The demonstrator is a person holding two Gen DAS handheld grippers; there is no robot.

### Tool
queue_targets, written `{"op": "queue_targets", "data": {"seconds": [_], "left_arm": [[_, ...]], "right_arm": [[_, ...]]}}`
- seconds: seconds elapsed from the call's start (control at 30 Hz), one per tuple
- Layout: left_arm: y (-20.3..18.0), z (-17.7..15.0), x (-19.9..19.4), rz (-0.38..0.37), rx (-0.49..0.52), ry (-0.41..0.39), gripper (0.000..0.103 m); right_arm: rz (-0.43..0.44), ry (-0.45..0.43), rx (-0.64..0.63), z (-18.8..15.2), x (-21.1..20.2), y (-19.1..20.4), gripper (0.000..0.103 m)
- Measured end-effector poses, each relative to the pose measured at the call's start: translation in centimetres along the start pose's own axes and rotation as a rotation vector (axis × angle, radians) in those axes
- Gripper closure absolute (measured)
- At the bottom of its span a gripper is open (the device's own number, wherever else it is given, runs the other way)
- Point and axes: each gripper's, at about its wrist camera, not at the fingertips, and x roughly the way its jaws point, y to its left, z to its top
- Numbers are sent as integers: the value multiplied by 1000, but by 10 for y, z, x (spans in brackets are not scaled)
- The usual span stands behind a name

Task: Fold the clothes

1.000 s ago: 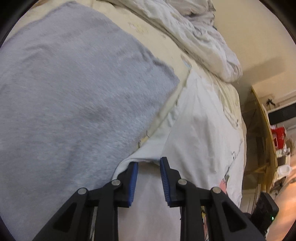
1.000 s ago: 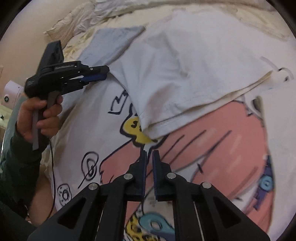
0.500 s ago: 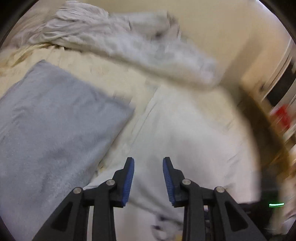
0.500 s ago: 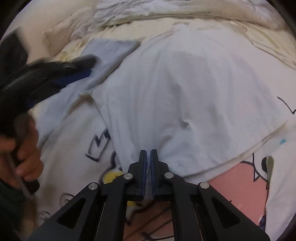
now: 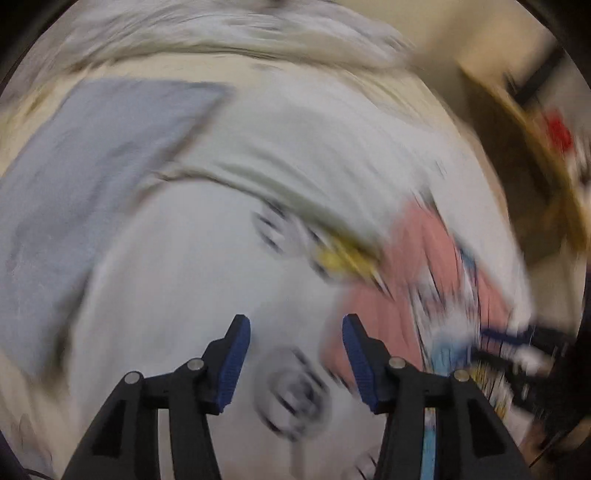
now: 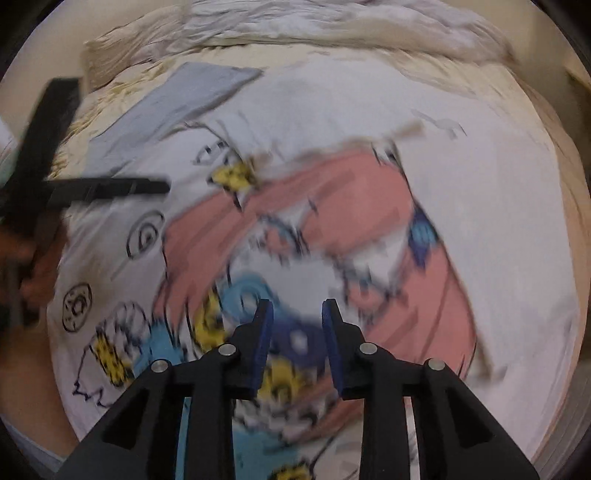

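1. White T-shirt (image 6: 332, 110) with a large cartoon print in pink, blue and yellow lies spread on the bed (image 6: 491, 79); we see its plain upper part folded down over the top of the print.
2. Our left gripper (image 5: 295, 363) hangs above the shirt's white area beside the print, its blue-padded fingers (image 5: 234, 363) spread apart with nothing between them; they have just been opening.
3. Our right gripper (image 6: 297, 345) hangs over the blue and yellow part of the print, its fingers (image 6: 264, 345) parted by a smaller gap, nothing pinched; they too have just been opening.
4. In the right wrist view, our left gripper (image 6: 110, 186) shows as a black bar at the left side of the shirt, held in a hand (image 6: 33, 273) that is badly blurred.
5. Grey folded cloth (image 5: 92, 173) lies on the bed touching the shirt's far left corner, and the shirt's edge overlaps it slightly.
6. Rumpled off-white bedding (image 6: 314, 22) is heaped along the far edge of the bed, beyond both garments.
7. Both views are smeared by motion, so we cannot make out fine details of the print or of the furniture past the bed's right edge.
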Motion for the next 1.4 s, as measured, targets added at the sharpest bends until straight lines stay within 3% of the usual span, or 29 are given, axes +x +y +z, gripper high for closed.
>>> {"op": "queue_targets", "data": {"seconds": [0.07,0.1,0.13,0.2,0.37,0.63,0.8,0.93,1.0,1.1,1.17,1.23,1.4], "left_arm": [[-32,-18,5,65,106,21,50],[-39,-26,9,72,121,42,49],[-44,-35,13,82,134,62,47],[-44,-52,12,114,140,71,40],[-30,-87,-4,145,142,86,38],[2,-159,-49,175,171,104,37],[36,-182,-74,129,89,140,37],[44,-188,-99,150,44,128,37],[55,-195,-124,113,-8,86,37],[82,-224,-166,45,-97,-2,37],[90,-223,-181,1,-107,-79,37],[98,-224,-188,-38,-69,-94,37],[123,-219,-167,-29,-94,28,37]], "right_arm": [[-53,8,26,-8,9,3,66],[-58,3,37,-15,10,2,56],[-61,-2,48,-21,11,2,35],[-49,2,49,-30,11,7,11],[-125,45,-23,-48,16,30,9],[-91,127,63,-119,-20,20,8],[-82,204,138,-167,-45,6,8],[-99,233,129,-185,-59,4,8],[-90,175,125,-184,-73,3,8],[12,-30,187,-184,-108,-11,8],[76,-142,268,-183,-122,-21,8],[64,-172,306,-184,-124,-22,8],[65,-150,325,-187,-115,-24,8]]}}
